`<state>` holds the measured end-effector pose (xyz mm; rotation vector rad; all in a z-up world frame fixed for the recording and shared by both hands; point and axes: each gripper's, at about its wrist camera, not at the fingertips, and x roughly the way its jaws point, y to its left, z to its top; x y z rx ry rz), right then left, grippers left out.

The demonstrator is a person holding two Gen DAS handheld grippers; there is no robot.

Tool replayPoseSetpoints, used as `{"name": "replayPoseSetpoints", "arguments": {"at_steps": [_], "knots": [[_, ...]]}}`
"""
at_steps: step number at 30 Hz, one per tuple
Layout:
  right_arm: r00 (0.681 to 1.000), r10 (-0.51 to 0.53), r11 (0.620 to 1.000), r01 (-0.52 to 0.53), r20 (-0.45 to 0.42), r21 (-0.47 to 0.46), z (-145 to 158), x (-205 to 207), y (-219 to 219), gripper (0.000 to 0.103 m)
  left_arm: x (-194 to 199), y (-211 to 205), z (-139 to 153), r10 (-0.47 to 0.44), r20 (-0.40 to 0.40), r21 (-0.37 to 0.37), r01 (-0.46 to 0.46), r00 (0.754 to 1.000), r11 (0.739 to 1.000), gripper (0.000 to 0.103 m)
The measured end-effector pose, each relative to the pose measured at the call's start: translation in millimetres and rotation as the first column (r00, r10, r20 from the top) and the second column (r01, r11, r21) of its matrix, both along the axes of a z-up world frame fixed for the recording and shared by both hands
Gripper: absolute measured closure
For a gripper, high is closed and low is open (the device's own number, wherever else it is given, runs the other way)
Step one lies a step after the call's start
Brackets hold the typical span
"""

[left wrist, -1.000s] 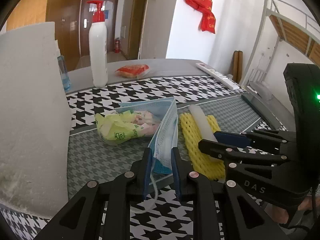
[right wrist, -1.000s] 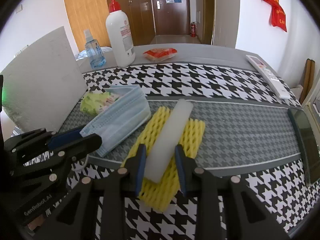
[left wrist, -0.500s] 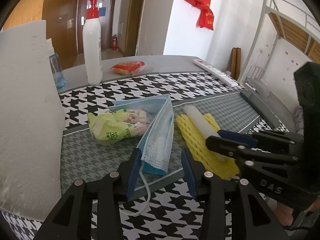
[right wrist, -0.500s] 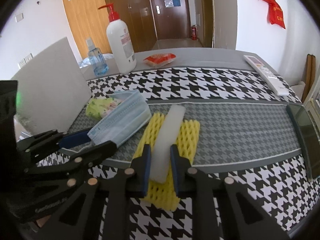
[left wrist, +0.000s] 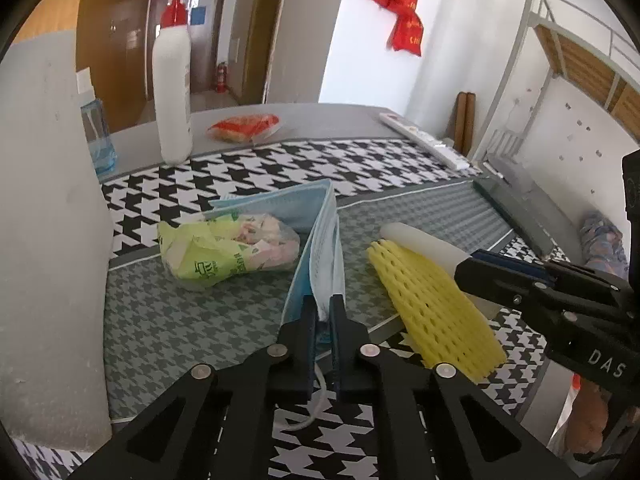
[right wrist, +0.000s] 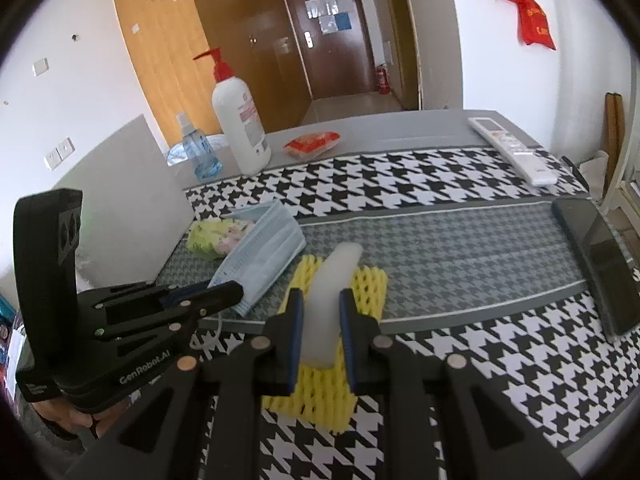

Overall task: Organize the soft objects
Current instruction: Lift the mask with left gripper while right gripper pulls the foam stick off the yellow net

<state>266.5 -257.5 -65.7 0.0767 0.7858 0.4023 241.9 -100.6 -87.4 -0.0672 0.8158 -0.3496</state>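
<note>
Both grippers tilt down over the table's near edge: the left gripper [left wrist: 323,318] is clamped on the near corner of a pleated blue mask [left wrist: 316,248], the right gripper [right wrist: 320,328] pinches a smooth white foam rod [right wrist: 330,300] — lying on yellow foam netting [right wrist: 320,396]. A crinkled plastic packet [left wrist: 224,250] lies against the mask's far side.
</note>
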Motion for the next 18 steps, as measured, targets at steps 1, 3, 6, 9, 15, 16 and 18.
{"name": "replayPoseSetpoints", "arguments": {"at_steps": [1,3,6,9,15,16,18], "knots": [[1.0,-0.004,1.0,0.004,0.005,0.0,1.9,-1.2,-1.5,0.082,-1.2,-0.4,0.9,-0.003,0.008,0.0,0.003,1.0,1.0,0.099],[1.0,-0.01,1.0,0.01,0.013,0.002,5.1,-3.0,-3.8,0.082,-3.6,-1.5,3.0,-0.011,0.024,0.0,0.011,1.0,1.0,0.099],[0.999,-0.022,1.0,0.022,0.029,0.007,11.2,-6.5,-7.1,0.082,-6.8,-2.3,6.8,-0.022,0.04,-0.005,0.022,0.999,1.0,0.099],[0.999,-0.03,1.0,0.029,0.046,0.007,17.7,-9.0,-8.6,0.082,-10.6,-1.5,12.3,-0.023,0.065,-0.012,0.024,0.998,1.0,0.099],[0.996,-0.05,0.999,0.049,0.074,0.024,28.6,-13.1,-13.8,0.082,-19.1,-1.3,23.5,-0.024,0.105,-0.008,0.025,0.994,1.0,0.099],[0.996,-0.055,0.998,0.053,0.075,0.029,29.7,-13.0,-14.9,0.082,-20.9,-1.5,25.8,-0.027,0.114,-0.008,0.028,0.993,1.0,0.099],[0.995,-0.058,0.998,0.056,0.081,0.027,31.4,-14.3,-15.1,0.082,-24.3,-1.7,30.8,-0.029,0.132,-0.008,0.03,0.991,1.0,0.099]]}}
